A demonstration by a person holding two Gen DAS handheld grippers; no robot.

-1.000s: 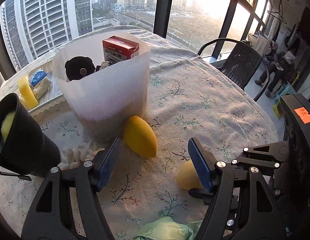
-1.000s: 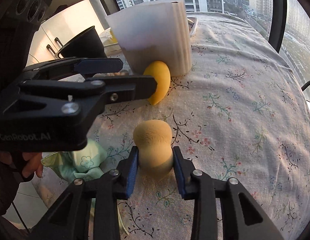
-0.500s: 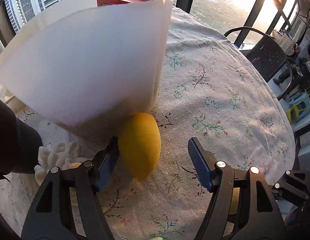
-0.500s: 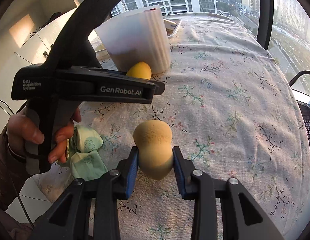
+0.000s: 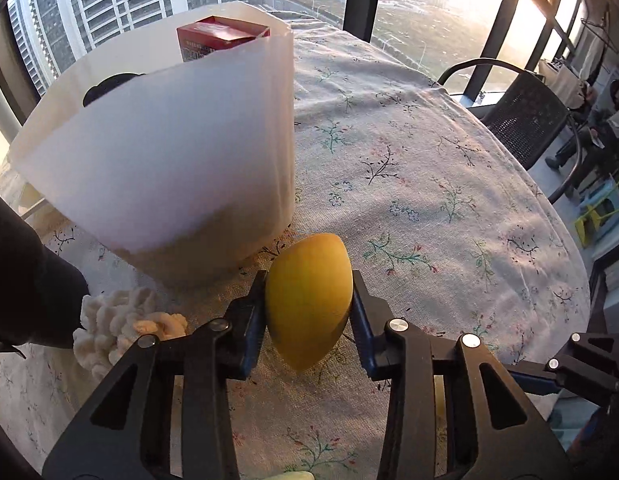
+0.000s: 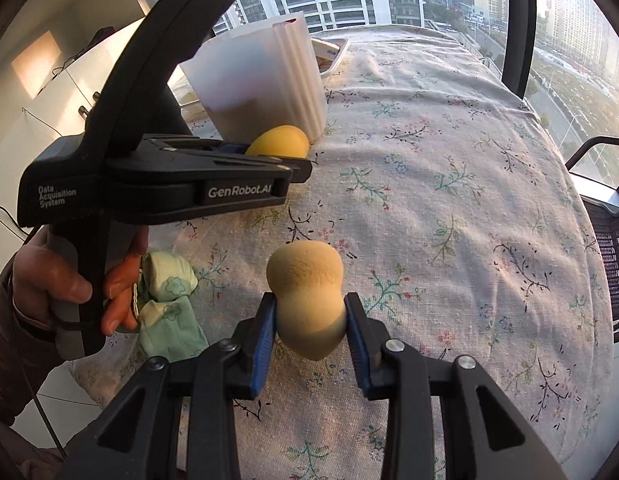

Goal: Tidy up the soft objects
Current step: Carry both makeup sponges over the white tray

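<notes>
Sitting between the left hand-held gripper's (image 5: 309, 304) just-closed pads, yellow sponge (image 5: 309, 296).

Left tongs (image 5: 309, 304) just closing, right tongs (image 6: 310, 320) clamped, both angled down

Low, warm sunlight enters through the windows (image 5: 449, 20), causing glare upper right. Long soft shadows cross the tablecloth (image 5: 449, 184). Edges bend strongly; corners darken. Focus sharp.

Left gripper (image 5: 309, 300) has just closed, seemingly gripping yellow sponge (image 5: 309, 296).
</notes>
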